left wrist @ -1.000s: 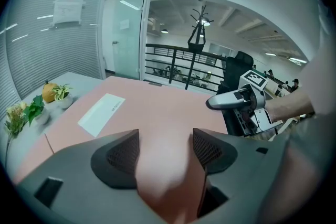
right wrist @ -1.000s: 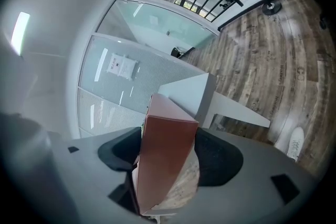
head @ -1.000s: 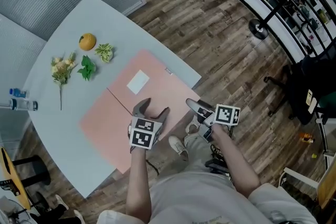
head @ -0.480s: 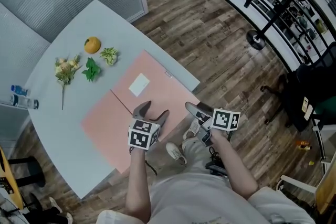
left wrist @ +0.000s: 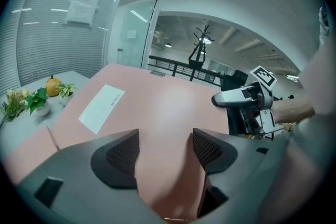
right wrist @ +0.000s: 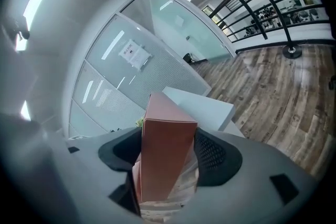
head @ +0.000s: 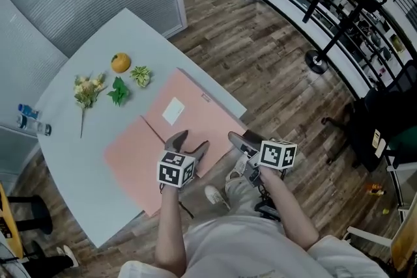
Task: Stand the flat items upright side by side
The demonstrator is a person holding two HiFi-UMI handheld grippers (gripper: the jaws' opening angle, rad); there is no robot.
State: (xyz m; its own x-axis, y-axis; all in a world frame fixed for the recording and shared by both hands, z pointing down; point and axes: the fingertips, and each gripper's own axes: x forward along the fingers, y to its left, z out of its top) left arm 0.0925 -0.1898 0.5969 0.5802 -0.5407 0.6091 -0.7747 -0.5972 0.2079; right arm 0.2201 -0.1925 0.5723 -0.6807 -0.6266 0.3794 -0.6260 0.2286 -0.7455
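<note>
Two flat pink folders lie side by side on the pale table; the right folder (head: 195, 107) carries a white label (head: 173, 111), and the left folder (head: 130, 156) is bare. My left gripper (head: 191, 140) hovers open over the labelled folder's near part, and pink surface (left wrist: 157, 107) shows between its fingers (left wrist: 118, 152). My right gripper (head: 240, 140) is at the table's near right edge. In the right gripper view the folder's edge (right wrist: 168, 113) stands end-on between the pads (right wrist: 212, 152), filling the gap.
An orange (head: 120, 62), two leaf sprigs (head: 118, 90) and a flower stem (head: 86, 89) lie at the table's far left, with a bottle (head: 32, 126) at its edge (head: 71, 205). A black stand base (head: 317, 62) is on the wood floor. My shoe (head: 215, 195) is below the table.
The head camera has shifted, sliding the table down and right in view. Both grippers keep nearly the same places at the labelled folder's near edge.
</note>
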